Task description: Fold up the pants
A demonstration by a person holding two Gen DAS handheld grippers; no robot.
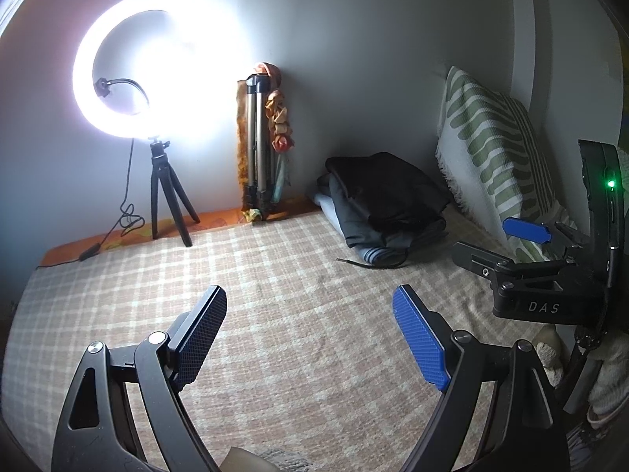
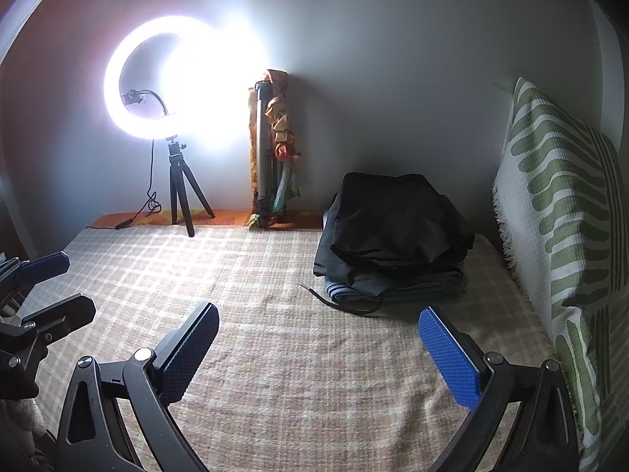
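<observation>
- Now both grippers hover over the checked blanket, pointing down toward the wall, nothing between the pads.
- Left gripper: jaws wide apart, empty; blanket shows in the gap.
- Right gripper: jaws also wide apart, empty. In the left wrist view it shows at the right edge, w/ a green light on its body.
- Pants: a folded pile of dark clothes lies on the far right of the blanket, near the wall, just beside the green-striped pillow. Black piece on top, grey and blue ones under it. Cannot tell which pieces are pants.
- A dark cord lies on the blanket in front of the pile.
- Ring light on a small black tripod stands far left, switched on, very bright.
- Folded tripod w/ patterned cloth leans at the wall, between light and pile.
</observation>
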